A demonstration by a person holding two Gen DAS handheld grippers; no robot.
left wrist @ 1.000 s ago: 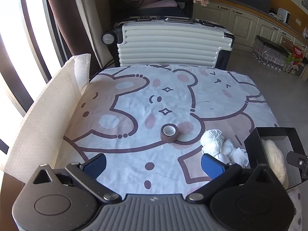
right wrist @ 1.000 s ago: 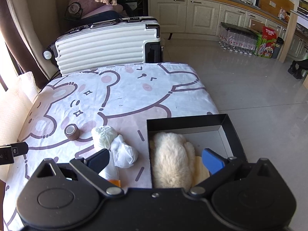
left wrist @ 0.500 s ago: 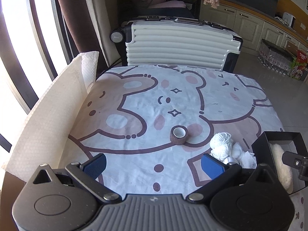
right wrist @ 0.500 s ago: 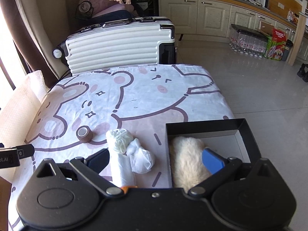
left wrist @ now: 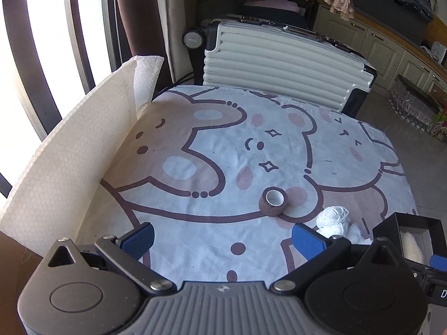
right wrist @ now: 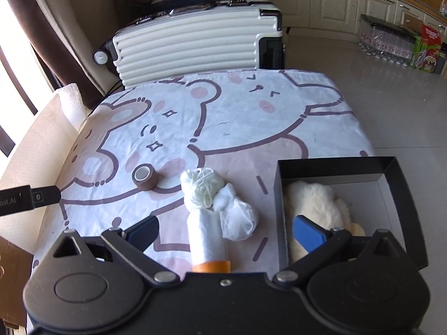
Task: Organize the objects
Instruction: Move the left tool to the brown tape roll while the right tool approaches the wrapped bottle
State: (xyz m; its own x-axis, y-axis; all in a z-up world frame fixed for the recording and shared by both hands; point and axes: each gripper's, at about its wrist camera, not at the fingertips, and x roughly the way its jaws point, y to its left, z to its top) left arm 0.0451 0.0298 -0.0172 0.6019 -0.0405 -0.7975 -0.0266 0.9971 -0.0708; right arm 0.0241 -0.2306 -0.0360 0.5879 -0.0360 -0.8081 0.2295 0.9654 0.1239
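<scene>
The landmark here is the black box (right wrist: 335, 164), open-topped and sitting at the right edge of a counter covered by a bear-print cloth (right wrist: 229, 117). Inside the box lies a cream fluffy item (right wrist: 315, 198), filling its left half; the rest of the box floor is bare and pale.

Just left of the box sits a cluster of white things: a ball of white yarn (right wrist: 199, 185) farthest from the camera, a bunched white mesh pouch (right wrist: 237, 217) touching it on the side nearer the box, and a white roll with an orange end (right wrist: 208, 240) lying lengthwise toward the camera, its orange end at the gripper body. Farther left of the box, beyond the yarn and clear of it, a brown roll of tape (right wrist: 145, 177) rests on its side with its hollow core showing.

The right gripper (right wrist: 225, 233) hovers above the near edge of the counter with its 2 fingers spread wide and gripping nothing; the left blue pad is over the cloth, the right one over the fluffy item in the box, and the white roll lies between them.

The left gripper (left wrist: 222, 240) is well left of the box, its fingers likewise wide apart and empty, above bare cloth. From its view the tape (left wrist: 273, 202) lies ahead, the yarn (left wrist: 333, 220) beside its right pad, and the box (left wrist: 391, 226) at the far right.

Beyond the counter stands a white ribbed suitcase (right wrist: 195, 44) on its side. A white foam sheet (left wrist: 69, 150) stands along the counter's left edge.
</scene>
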